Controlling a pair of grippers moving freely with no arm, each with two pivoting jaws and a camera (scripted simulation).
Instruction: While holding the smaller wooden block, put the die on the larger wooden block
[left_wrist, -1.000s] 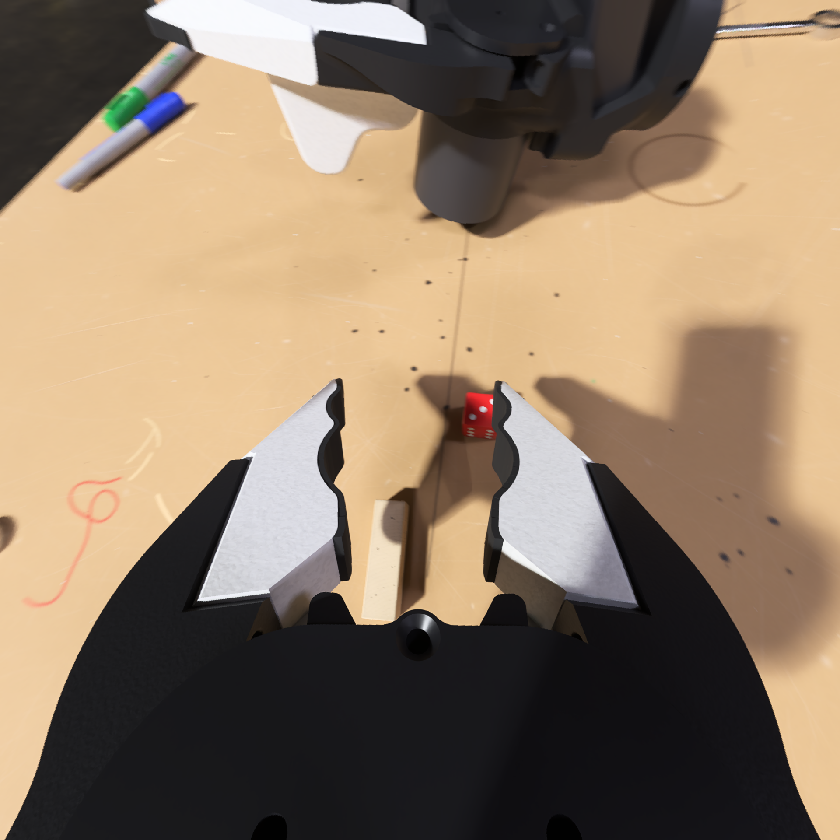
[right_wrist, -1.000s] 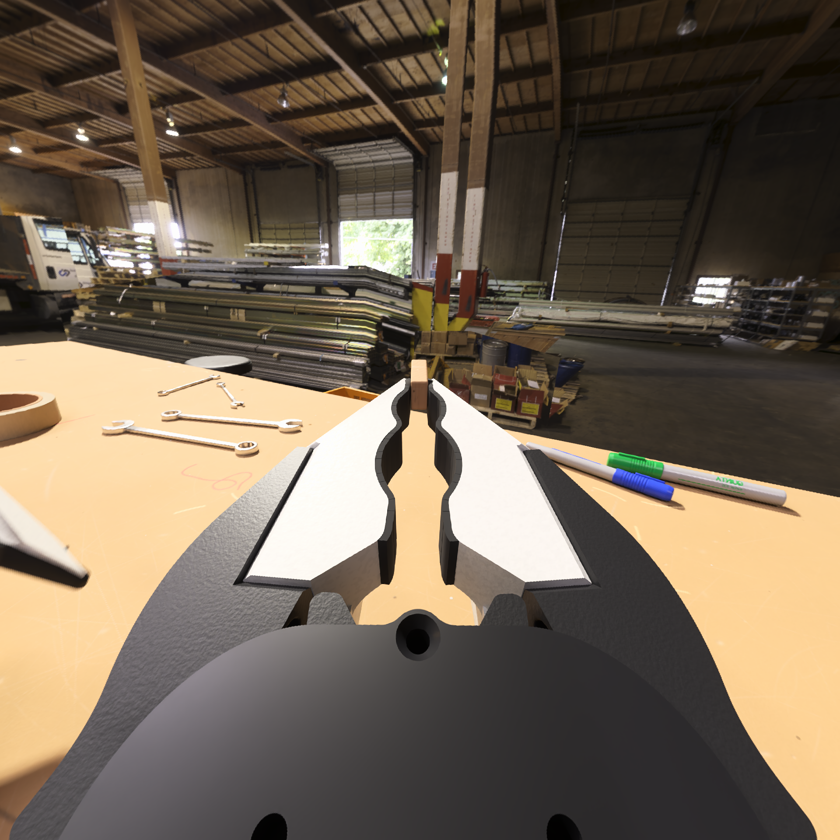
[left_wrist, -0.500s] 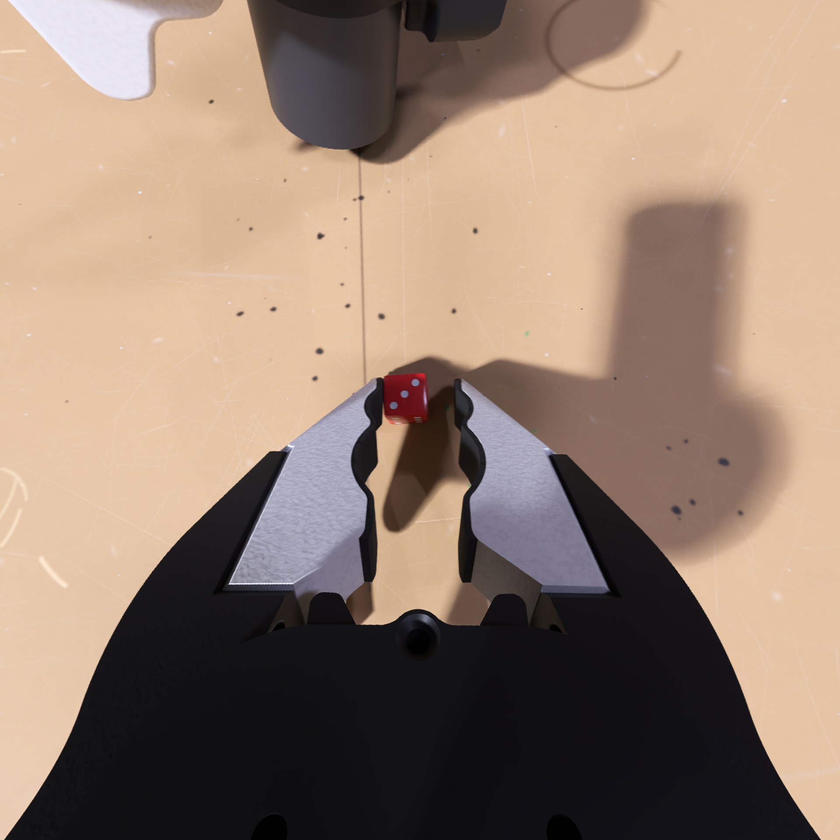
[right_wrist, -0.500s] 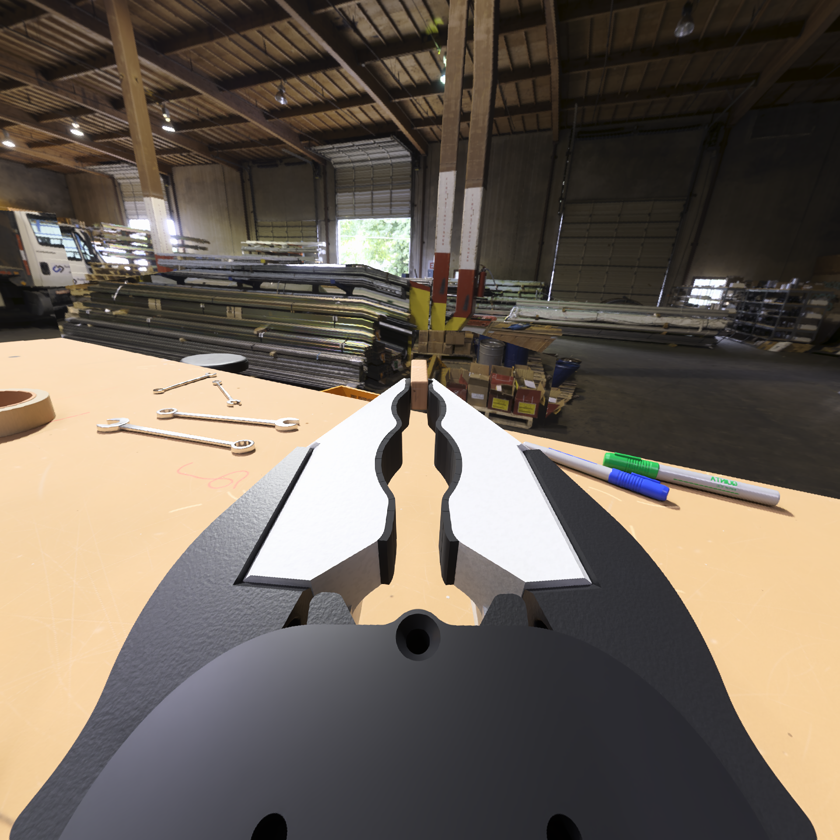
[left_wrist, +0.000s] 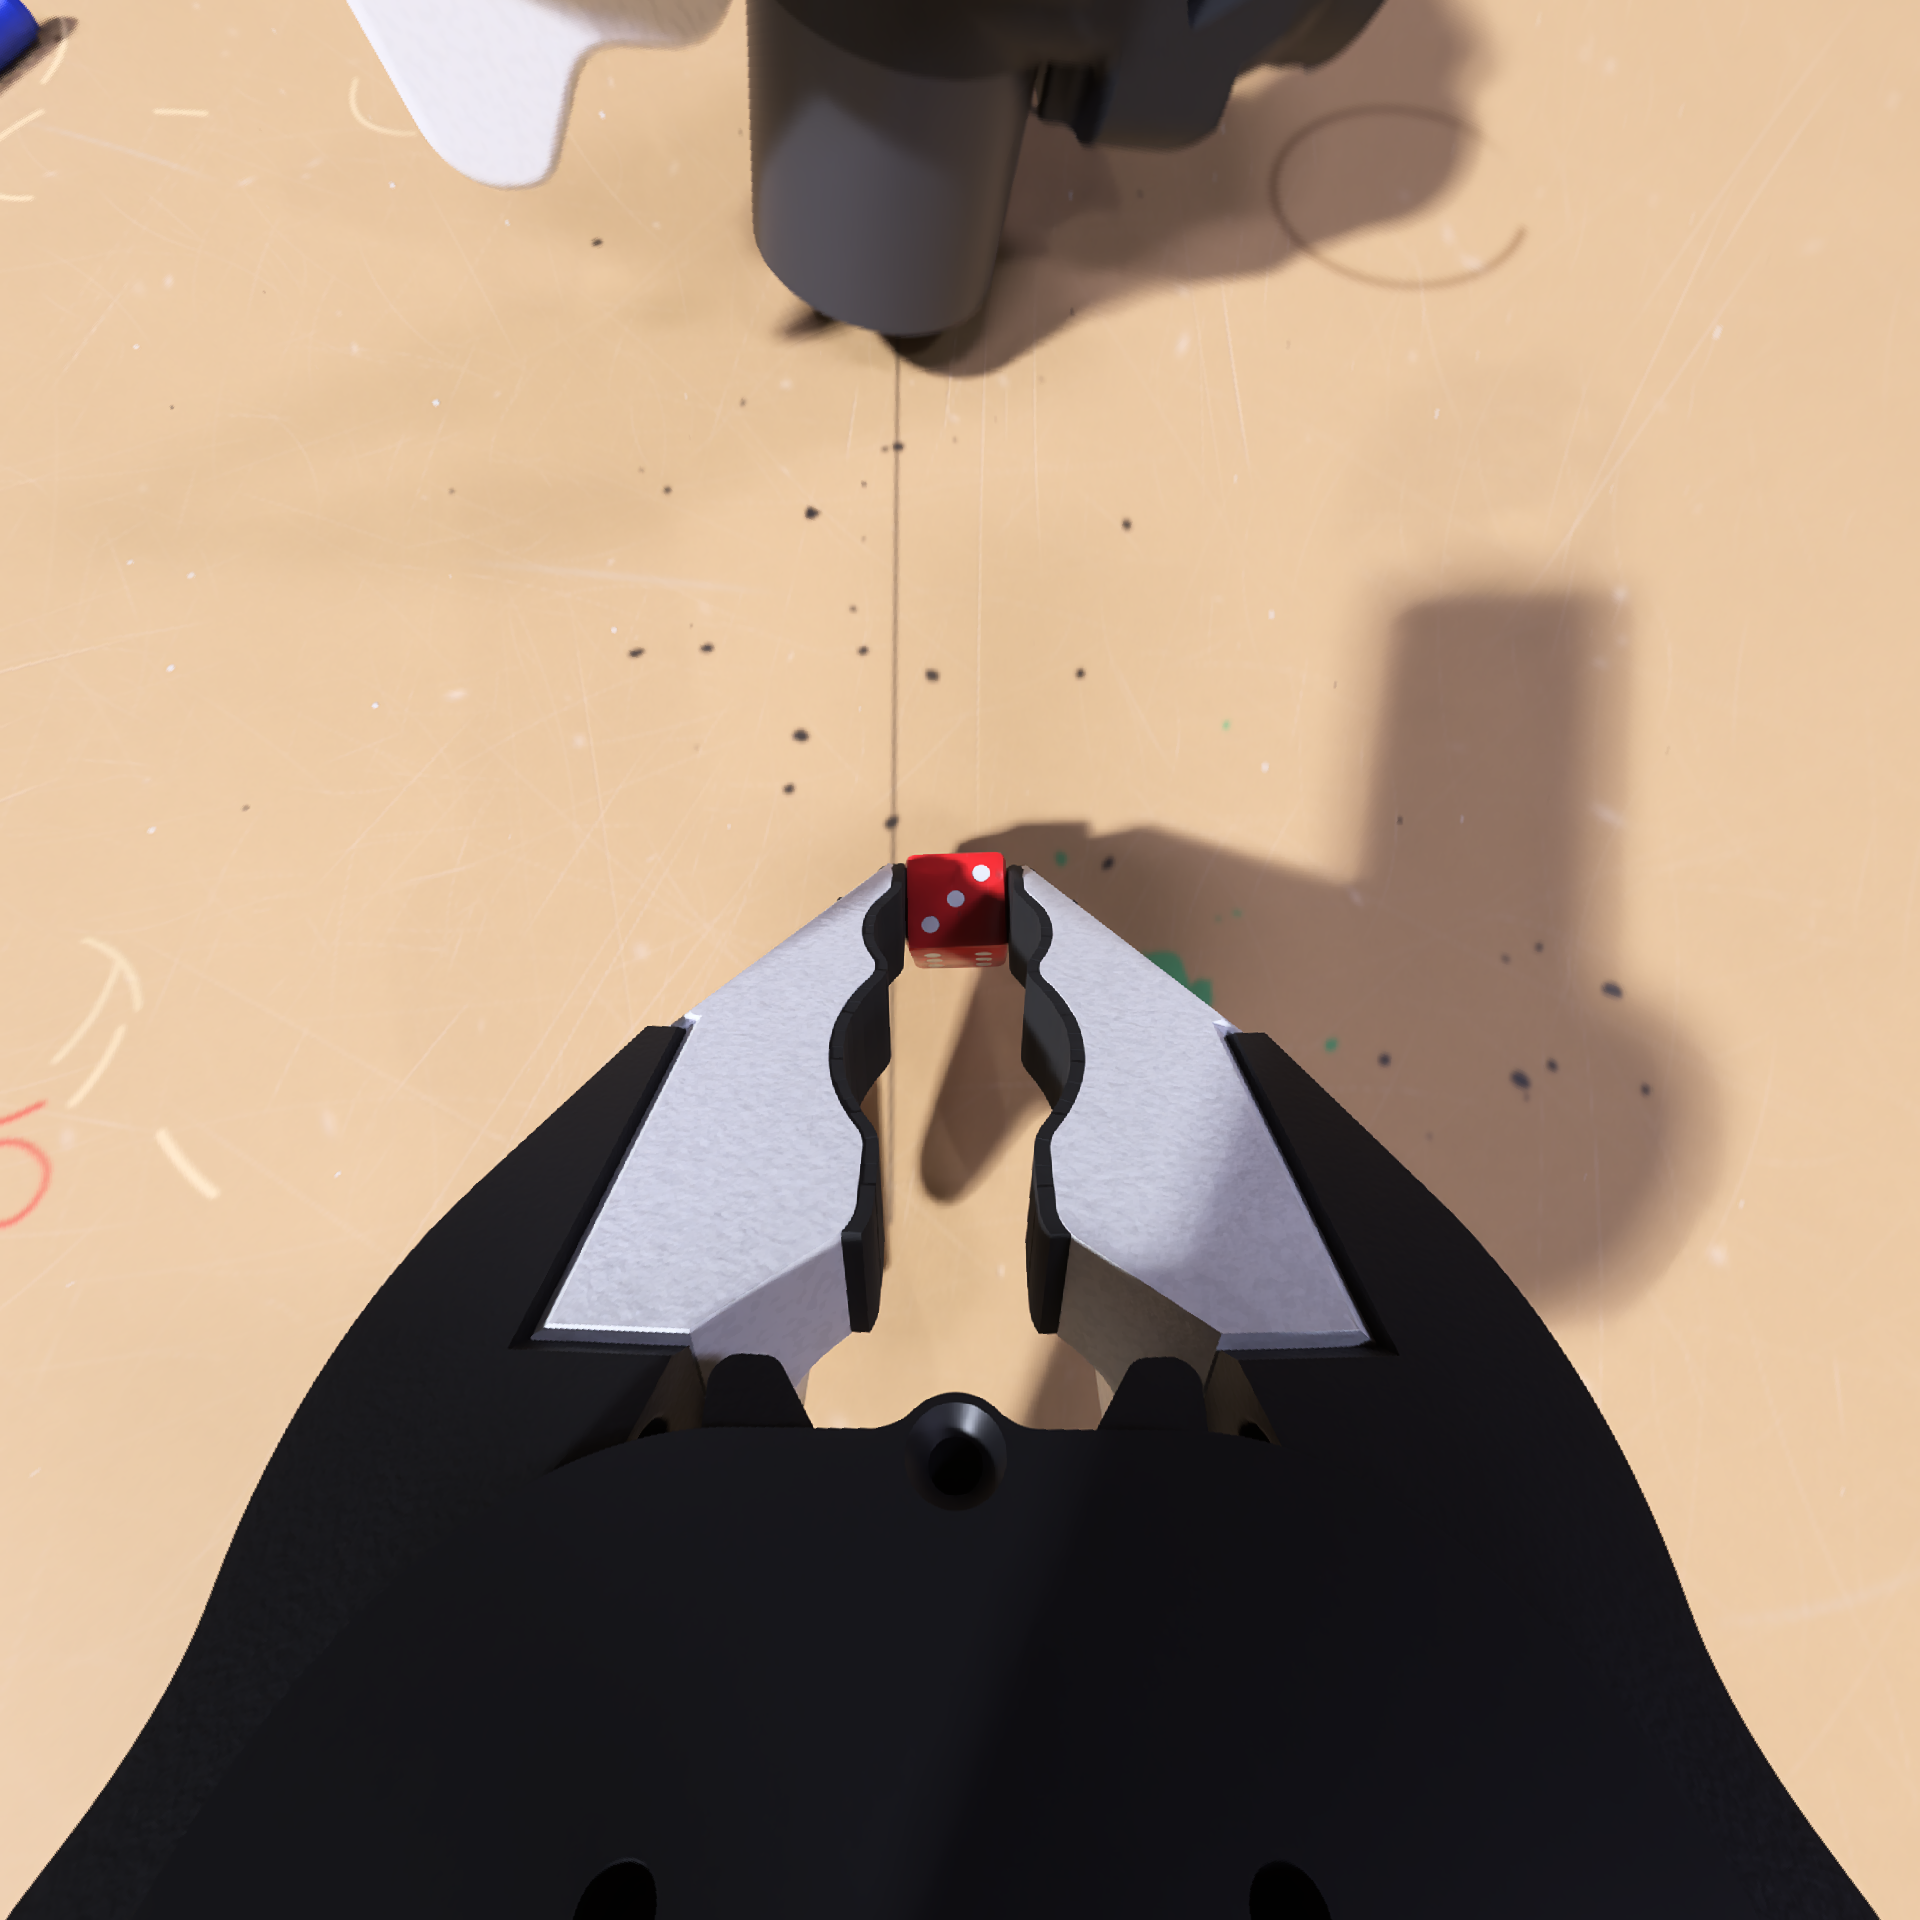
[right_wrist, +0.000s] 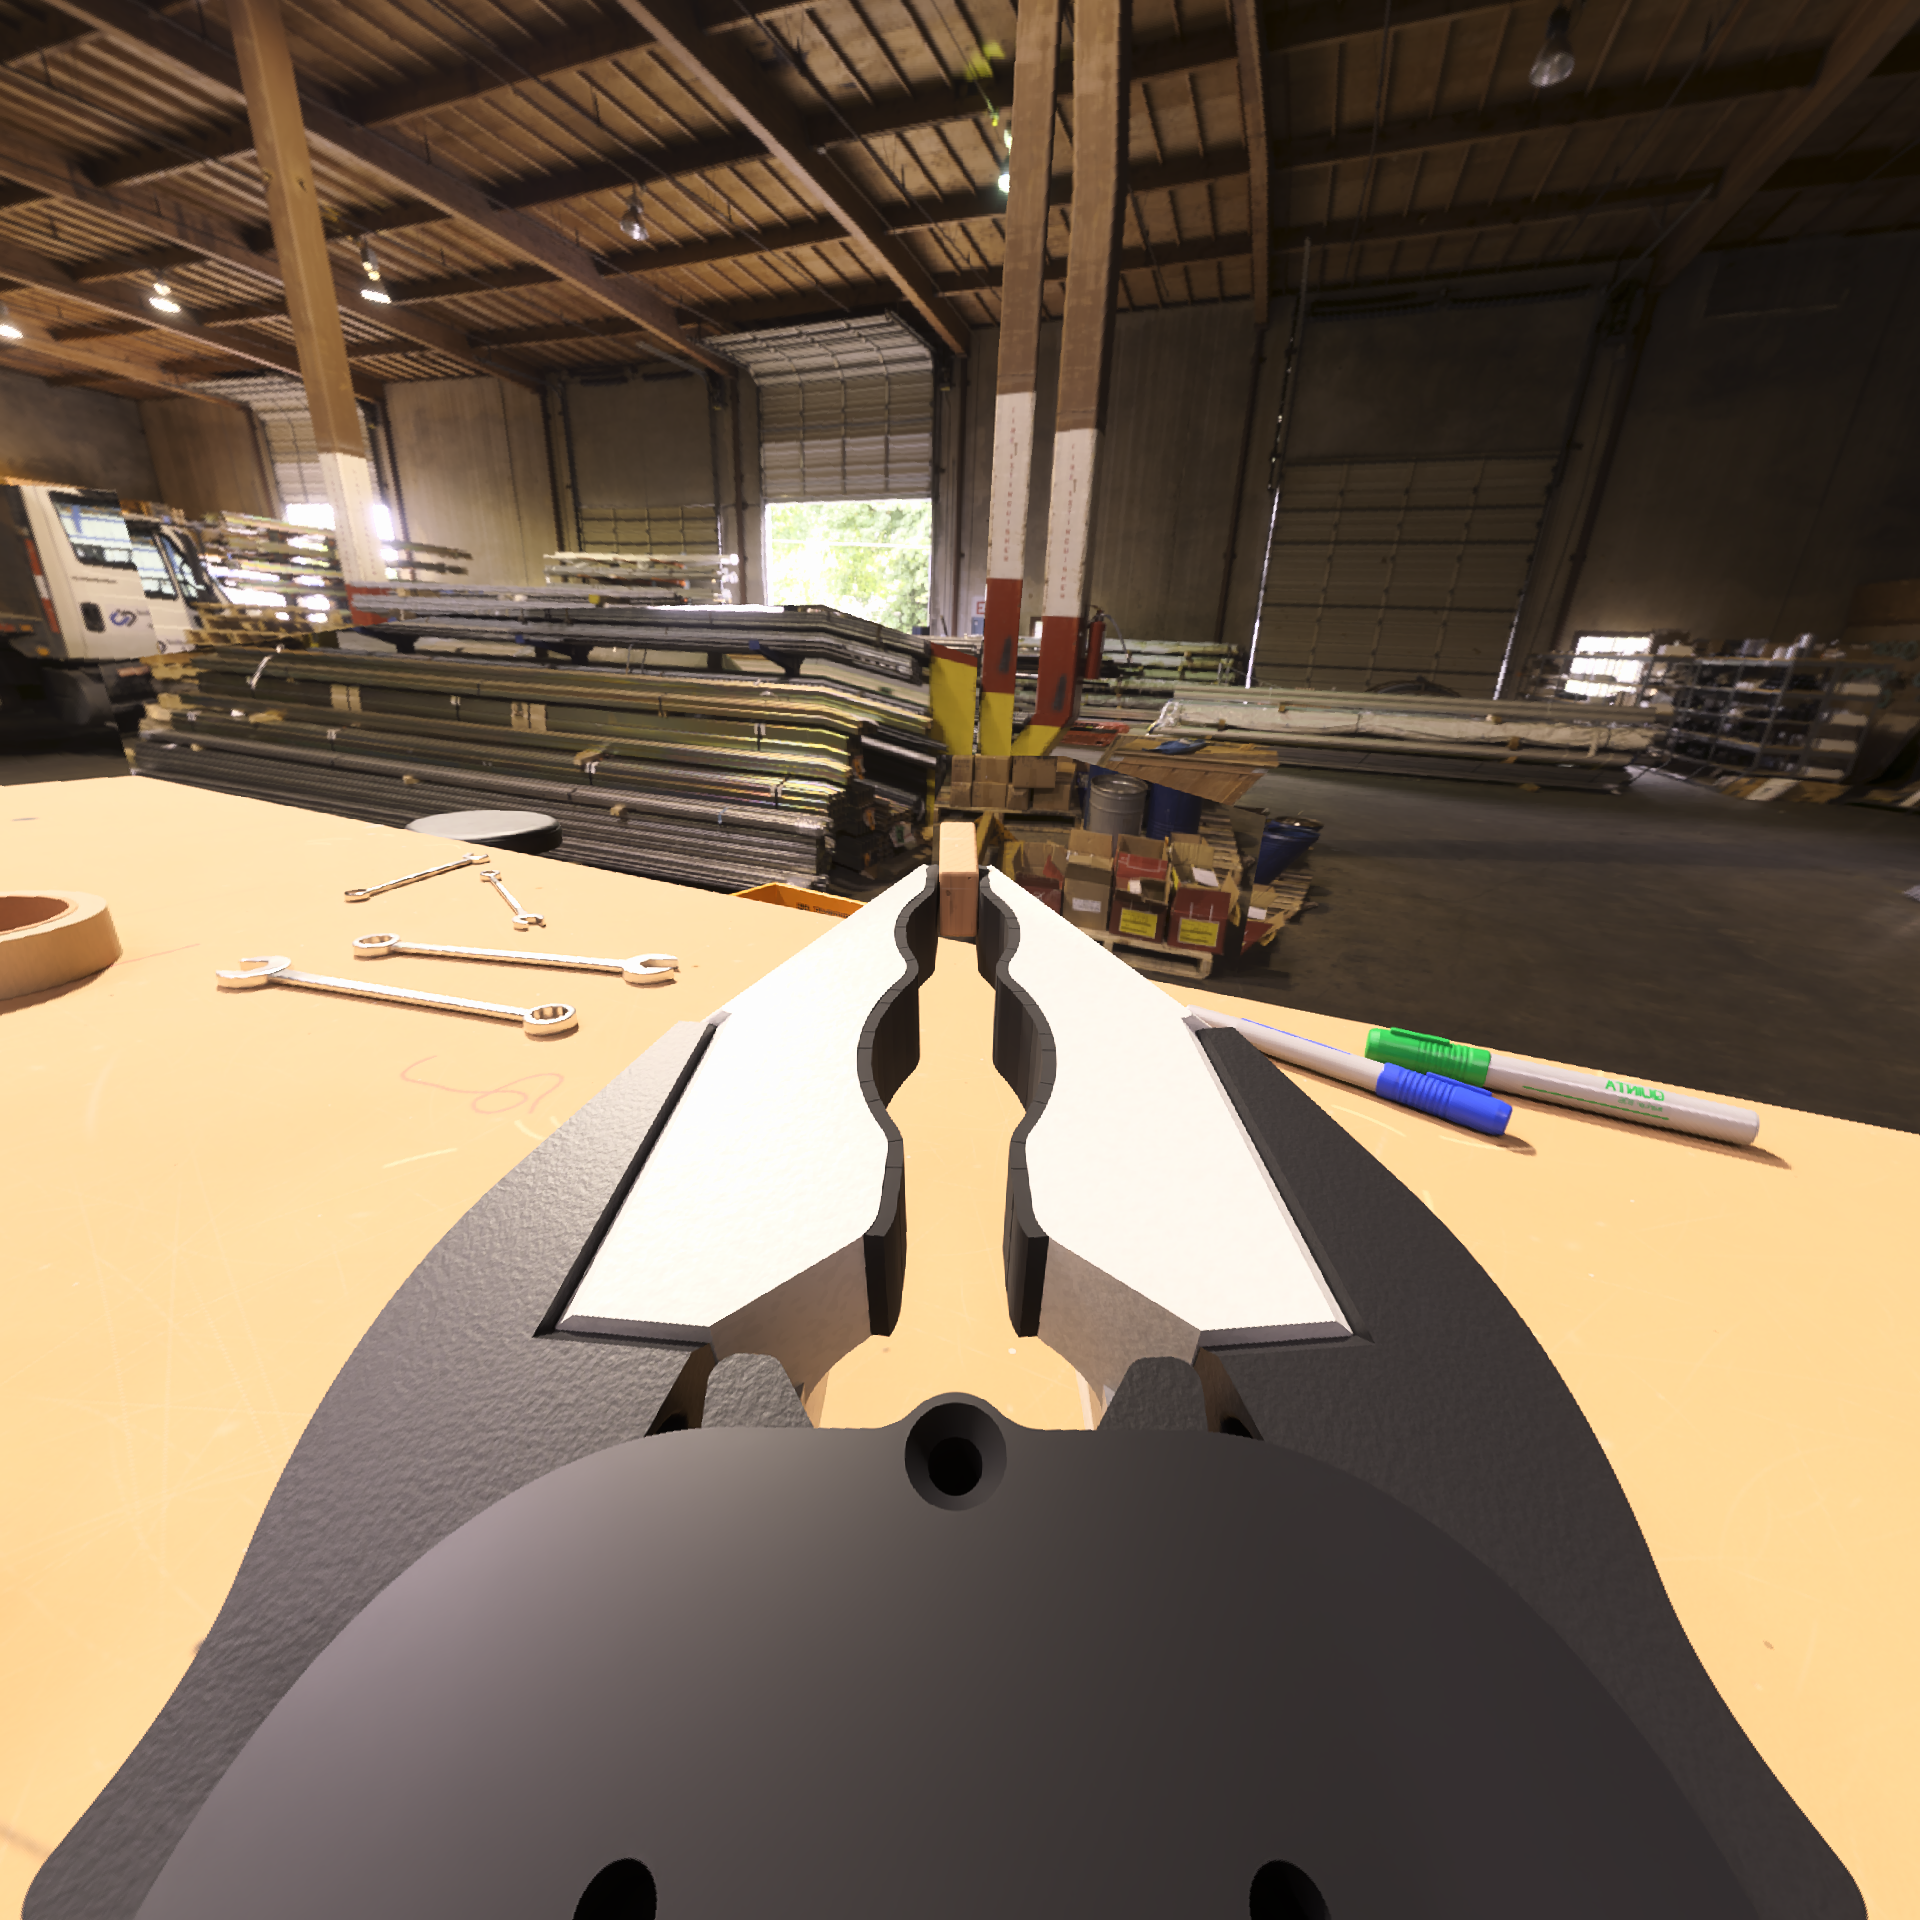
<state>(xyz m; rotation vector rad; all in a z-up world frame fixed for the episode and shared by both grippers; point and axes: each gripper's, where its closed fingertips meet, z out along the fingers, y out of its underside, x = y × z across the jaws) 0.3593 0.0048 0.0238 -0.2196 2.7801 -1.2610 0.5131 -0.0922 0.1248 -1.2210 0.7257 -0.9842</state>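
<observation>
In the left wrist view my left gripper (left_wrist: 956, 906) is shut on the red die (left_wrist: 954, 902), pinched between its fingertips above the tan table (left_wrist: 416, 727). The die shows a three-dot face on top. In the right wrist view my right gripper (right_wrist: 957, 902) is shut on the smaller wooden block (right_wrist: 957, 878), held upright at the fingertips above the table. The other gripper's grey handle (left_wrist: 883, 177) and a white finger (left_wrist: 499, 94) show at the top of the left wrist view. The larger wooden block is not in view.
Several wrenches (right_wrist: 400, 992) and a roll of tape (right_wrist: 47, 940) lie left on the table (right_wrist: 260, 1247) in the right wrist view. Two markers, one blue-capped (right_wrist: 1439, 1099) and one green-capped (right_wrist: 1429, 1055), lie right near the table's edge. A warehouse lies beyond.
My left gripper has closed on the die and lifted it a little off the table. The larger block seen a second ago has left the view. The right gripper has barely moved.
</observation>
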